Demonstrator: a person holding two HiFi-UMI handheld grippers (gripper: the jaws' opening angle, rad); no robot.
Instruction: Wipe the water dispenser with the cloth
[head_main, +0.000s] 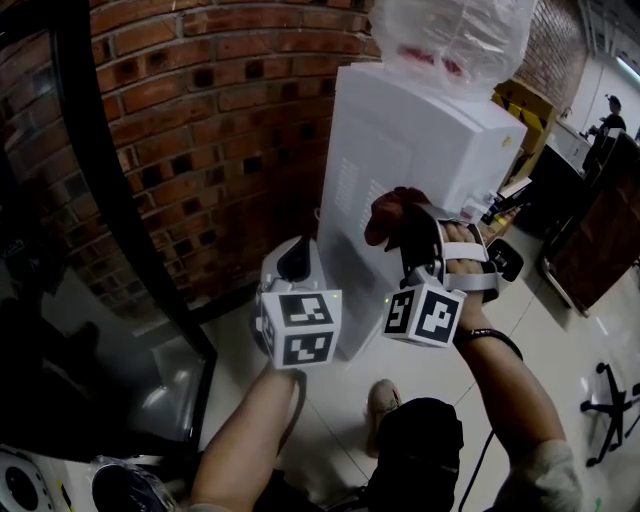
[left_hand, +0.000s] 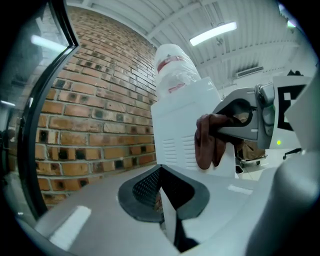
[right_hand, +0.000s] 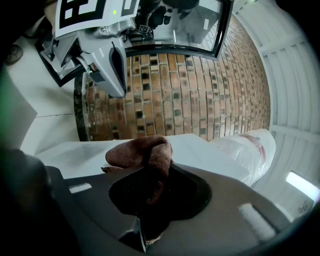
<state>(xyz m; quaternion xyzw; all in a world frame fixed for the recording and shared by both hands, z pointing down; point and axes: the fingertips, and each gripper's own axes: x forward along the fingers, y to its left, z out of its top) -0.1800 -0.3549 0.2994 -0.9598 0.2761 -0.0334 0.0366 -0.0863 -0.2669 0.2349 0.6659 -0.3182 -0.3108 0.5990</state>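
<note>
The white water dispenser (head_main: 420, 140) stands against a brick wall, with a plastic-wrapped bottle (head_main: 450, 35) on top. My right gripper (head_main: 425, 255) is shut on a brown cloth (head_main: 385, 215) and holds it at the dispenser's side panel. In the right gripper view the cloth (right_hand: 142, 152) bunches out of the jaws in front of the white panel (right_hand: 200, 150). My left gripper (head_main: 292, 262) hovers just left of the dispenser's corner. Its jaws (left_hand: 161, 195) are together with nothing in them. The left gripper view shows the cloth (left_hand: 207, 142) hanging from the right gripper (left_hand: 245, 117).
A brick wall (head_main: 220, 130) runs behind the dispenser, and a black-framed glass panel (head_main: 100, 200) is at the left. Dark furniture (head_main: 600, 240) and a chair base (head_main: 610, 410) stand at the right. The person's shoe (head_main: 380, 400) is on the tiled floor below.
</note>
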